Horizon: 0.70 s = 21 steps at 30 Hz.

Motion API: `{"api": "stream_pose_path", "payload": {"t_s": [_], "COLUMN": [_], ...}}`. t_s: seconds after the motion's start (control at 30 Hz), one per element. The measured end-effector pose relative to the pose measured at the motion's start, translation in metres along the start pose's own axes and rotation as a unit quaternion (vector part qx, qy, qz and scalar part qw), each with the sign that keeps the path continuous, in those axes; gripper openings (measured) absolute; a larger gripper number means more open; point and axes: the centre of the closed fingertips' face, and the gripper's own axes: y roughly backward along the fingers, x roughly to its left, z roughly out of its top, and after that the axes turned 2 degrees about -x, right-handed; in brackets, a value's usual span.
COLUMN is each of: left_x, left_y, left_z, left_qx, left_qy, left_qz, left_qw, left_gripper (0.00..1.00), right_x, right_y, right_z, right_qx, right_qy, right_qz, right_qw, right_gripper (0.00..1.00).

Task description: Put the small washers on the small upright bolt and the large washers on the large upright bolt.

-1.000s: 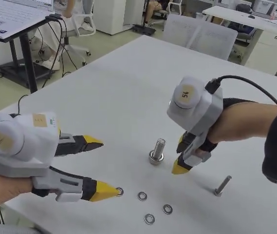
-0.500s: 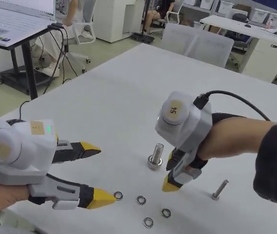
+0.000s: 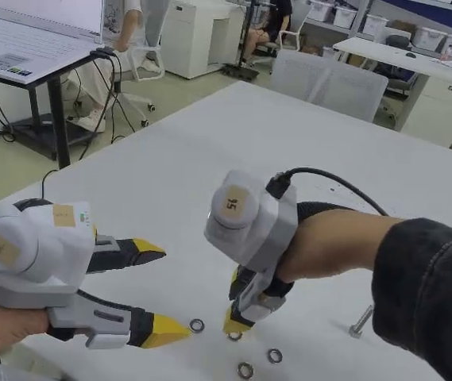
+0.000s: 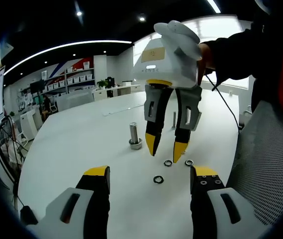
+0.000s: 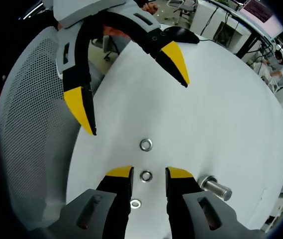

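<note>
Four washers (image 3: 275,355) on white table (image 3: 233,143); desks (image 3: 27,48) beyond.

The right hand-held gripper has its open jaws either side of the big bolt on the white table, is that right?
Not quite. The right hand-held gripper has its open jaws either side of a washer on the white table, not the big bolt, which stands off to one side. The right gripper view shows it.

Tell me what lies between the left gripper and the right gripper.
One washer lies flat on the table between the left gripper and right gripper, clearest in the right gripper view. Another washer sits between the right gripper's open jaws.
</note>
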Motion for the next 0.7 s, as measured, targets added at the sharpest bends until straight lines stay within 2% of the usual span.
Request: {"api": "stream_pose_path", "payload": {"t_s": [0.33,0.7], "left_x": [-0.001,-0.002], "left_y": [0.004,0.007], "left_z": [0.0,0.0], "left_qx": [-0.003,-0.005], "left_qy": [0.002,0.004], "left_qz": [0.004,0.009], "left_qw": [1.0,0.9999], "left_gripper": [0.64,0.63], "right_x": [0.005,0.007], "right_y": [-0.017,-0.029], "right_z": [0.015,0.018], "right_qx": [0.002,0.01], "right_qy": [0.018,0.024], "right_qz": [0.01,0.014], "right_qw": [0.9998,0.9996], "right_gripper": [0.24,0.23]}}
